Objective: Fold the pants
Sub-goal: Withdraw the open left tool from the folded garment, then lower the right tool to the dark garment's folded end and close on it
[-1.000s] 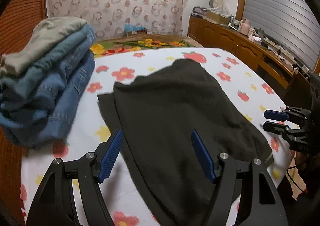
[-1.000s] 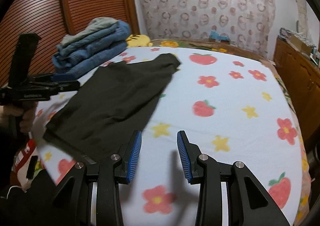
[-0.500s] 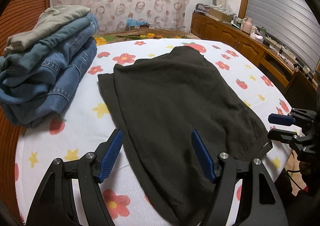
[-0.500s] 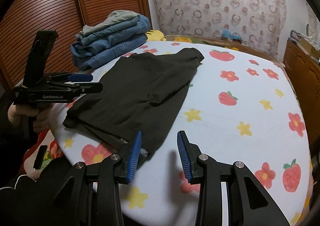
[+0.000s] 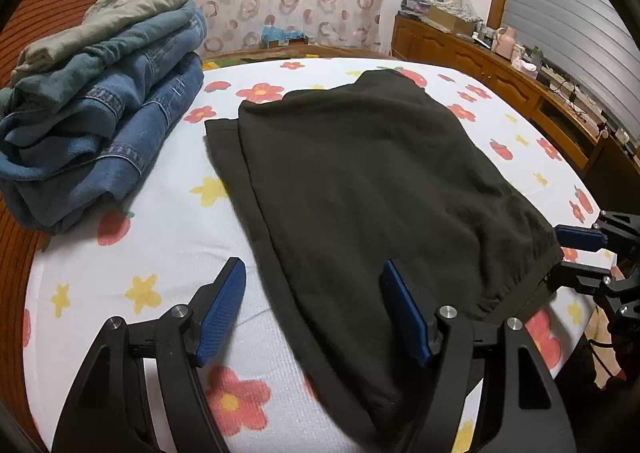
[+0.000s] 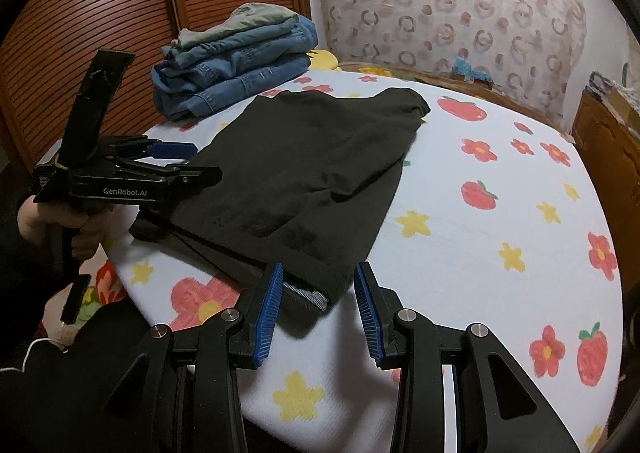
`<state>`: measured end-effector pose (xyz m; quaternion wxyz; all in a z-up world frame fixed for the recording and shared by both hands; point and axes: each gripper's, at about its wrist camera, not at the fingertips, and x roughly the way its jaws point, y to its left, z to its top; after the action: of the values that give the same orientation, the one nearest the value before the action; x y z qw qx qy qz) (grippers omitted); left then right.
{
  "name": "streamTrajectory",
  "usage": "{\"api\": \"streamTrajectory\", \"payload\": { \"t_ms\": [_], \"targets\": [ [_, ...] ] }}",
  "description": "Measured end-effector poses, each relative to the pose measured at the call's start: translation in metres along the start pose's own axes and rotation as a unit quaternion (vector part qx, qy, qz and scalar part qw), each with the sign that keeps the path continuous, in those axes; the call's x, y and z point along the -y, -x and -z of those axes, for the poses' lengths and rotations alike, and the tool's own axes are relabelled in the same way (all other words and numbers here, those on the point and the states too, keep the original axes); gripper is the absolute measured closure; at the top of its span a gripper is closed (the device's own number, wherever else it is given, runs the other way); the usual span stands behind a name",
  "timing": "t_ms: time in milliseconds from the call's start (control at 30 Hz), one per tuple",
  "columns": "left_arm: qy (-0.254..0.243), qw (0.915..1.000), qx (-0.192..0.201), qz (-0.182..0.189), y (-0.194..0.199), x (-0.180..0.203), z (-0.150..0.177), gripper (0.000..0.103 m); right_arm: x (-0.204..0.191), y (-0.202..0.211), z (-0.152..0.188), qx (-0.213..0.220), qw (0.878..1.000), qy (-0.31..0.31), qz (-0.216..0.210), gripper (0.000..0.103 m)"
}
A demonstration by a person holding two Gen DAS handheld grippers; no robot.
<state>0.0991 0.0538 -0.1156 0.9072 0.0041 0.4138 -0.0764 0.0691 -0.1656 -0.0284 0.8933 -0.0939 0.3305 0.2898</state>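
Flowered bed (image 6: 500, 189) now sits closer under both wide-open, empty tongs, left (image 5: 314, 311) and right (image 6: 318, 309), nearing the black pants' (image 6: 304, 173) near edge, apparently for another fold.

- Our left hand-held gripper (image 6: 176, 161) is matte black, marked "GenRobot.AI" in white on its side.
- Both carry ribbed blue pads (image 6: 269, 317) and silver screws (image 6: 405, 314).
- Behind the left one, bare skin of our left hand (image 6: 60, 221), dark sleeve.
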Motion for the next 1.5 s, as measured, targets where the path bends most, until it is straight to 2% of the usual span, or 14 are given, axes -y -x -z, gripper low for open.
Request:
{"api": "streamTrajectory", "payload": {
  "t_ms": [67,100,200,333,567,867,900,1067,1167,1333,1500],
  "targets": [
    [-0.003,1.0,0.002,-0.002,0.0,0.001,0.001,0.031,-0.003,0.0,0.0,0.0,1.0,0.007,0.005,0.065],
    [-0.005,1.0,0.002,-0.003,0.0,0.001,0.001,0.031,-0.004,-0.001,0.001,0.0,1.0,0.009,0.006,0.068],
    [-0.009,0.9999,0.004,-0.005,-0.001,0.002,0.001,0.031,-0.003,0.001,0.003,0.001,1.0,0.012,-0.001,0.089],
    [-0.01,0.9999,0.006,-0.003,-0.002,0.001,0.001,0.03,0.0,0.008,0.004,0.012,1.0,0.009,-0.002,0.093],
    [-0.012,0.9999,0.006,-0.003,-0.003,0.001,0.0,0.03,-0.001,0.027,0.012,0.022,0.999,-0.005,-0.024,0.095],
    [0.006,0.9999,0.007,0.005,0.009,-0.001,0.004,0.03,0.004,0.024,0.016,0.01,1.0,-0.016,-0.024,0.095],
    [0.007,0.9999,0.009,0.004,0.011,-0.002,0.005,0.03,0.005,0.024,0.014,0.012,0.999,-0.019,-0.023,0.091],
    [0.009,0.9997,0.021,0.007,0.022,-0.005,0.003,0.034,0.003,0.026,0.01,0.018,1.0,-0.02,-0.016,0.087],
    [0.012,0.9996,0.025,0.004,0.021,-0.008,-0.002,0.038,0.005,0.029,0.007,0.026,0.999,-0.021,-0.011,0.08],
    [0.02,0.9993,0.029,0.013,0.024,-0.009,-0.001,0.041,0.006,0.031,0.005,0.036,0.999,-0.027,-0.01,0.077],
    [0.013,0.9992,0.028,0.025,0.033,0.0,0.009,0.048,0.003,0.022,0.011,0.019,0.999,-0.026,-0.012,0.076]
  ]
}}
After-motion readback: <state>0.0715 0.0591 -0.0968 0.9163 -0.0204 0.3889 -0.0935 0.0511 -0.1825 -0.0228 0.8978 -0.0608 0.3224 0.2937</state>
